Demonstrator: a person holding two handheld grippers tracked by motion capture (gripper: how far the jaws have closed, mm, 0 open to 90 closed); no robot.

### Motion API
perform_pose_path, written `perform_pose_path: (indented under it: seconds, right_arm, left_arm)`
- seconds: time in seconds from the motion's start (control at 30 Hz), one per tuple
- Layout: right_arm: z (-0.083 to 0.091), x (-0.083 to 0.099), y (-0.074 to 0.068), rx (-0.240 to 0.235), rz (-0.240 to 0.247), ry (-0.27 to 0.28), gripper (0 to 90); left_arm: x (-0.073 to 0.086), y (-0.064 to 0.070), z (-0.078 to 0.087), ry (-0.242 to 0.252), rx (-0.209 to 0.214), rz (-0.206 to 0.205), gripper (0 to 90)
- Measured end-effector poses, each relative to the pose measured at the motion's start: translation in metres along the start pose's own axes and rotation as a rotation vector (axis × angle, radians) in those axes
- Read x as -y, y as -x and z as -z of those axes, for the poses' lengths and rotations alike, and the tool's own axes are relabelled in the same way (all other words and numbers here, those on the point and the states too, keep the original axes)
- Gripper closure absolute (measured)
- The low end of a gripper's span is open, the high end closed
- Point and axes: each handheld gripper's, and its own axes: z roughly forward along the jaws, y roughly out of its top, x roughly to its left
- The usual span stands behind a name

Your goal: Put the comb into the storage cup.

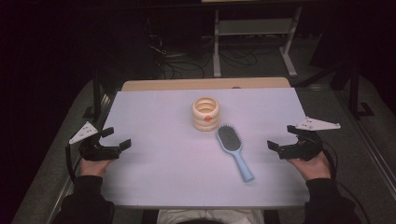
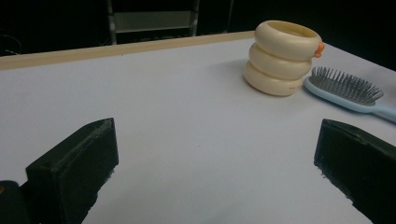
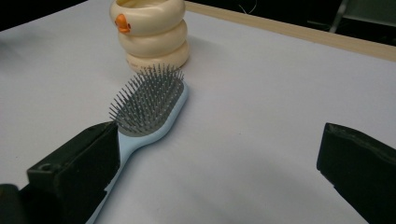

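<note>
Dark room behind; pale table top (image 1: 154, 168) with a wooden strip along its far edge.

High view: cream ringed cup (image 1: 206, 113) stands upright near table centre. Blue hairbrush (image 1: 233, 149) lies bristles up just beside the cup on the near side, head toward it, handle pointing away. Left gripper (image 1: 122, 145) sits well left of the cup at the table edge, right gripper (image 1: 274, 147) well right of it; both empty, off the brush.

Left gripper view: jaws wide apart, nothing between; cup (image 2: 281, 57) beyond, brush head (image 2: 344, 87) right of it.

Right gripper view: jaws wide apart, empty; brush (image 3: 150, 106) lies past the left jaw, its head nearly touching the cup (image 3: 150, 31). Orange beak on cup.
</note>
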Motion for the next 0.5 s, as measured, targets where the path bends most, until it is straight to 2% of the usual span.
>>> perform_pose_path:
  seconds: [0.13, 0.27, 0.5]
  right_arm:
    - [-0.0007, -0.001, -0.0022, -0.004, 0.013, -0.007, 0.0]
    - [0.0008, -0.0026, -0.0033, -0.004, 0.013, -0.005, 0.0]
    - [0.0073, -0.0103, -0.0076, -0.011, -0.001, -0.035, 0.0]
  left_arm:
    - [0.0, 0.0001, -0.0001, 0.003, 0.0, 0.0, 0.0]
    - [0.0001, 0.0002, -0.001, 0.0, 0.001, -0.001, 0.0]
    - [-0.0007, 0.0002, -0.0011, 0.005, 0.004, -0.007, 0.0]
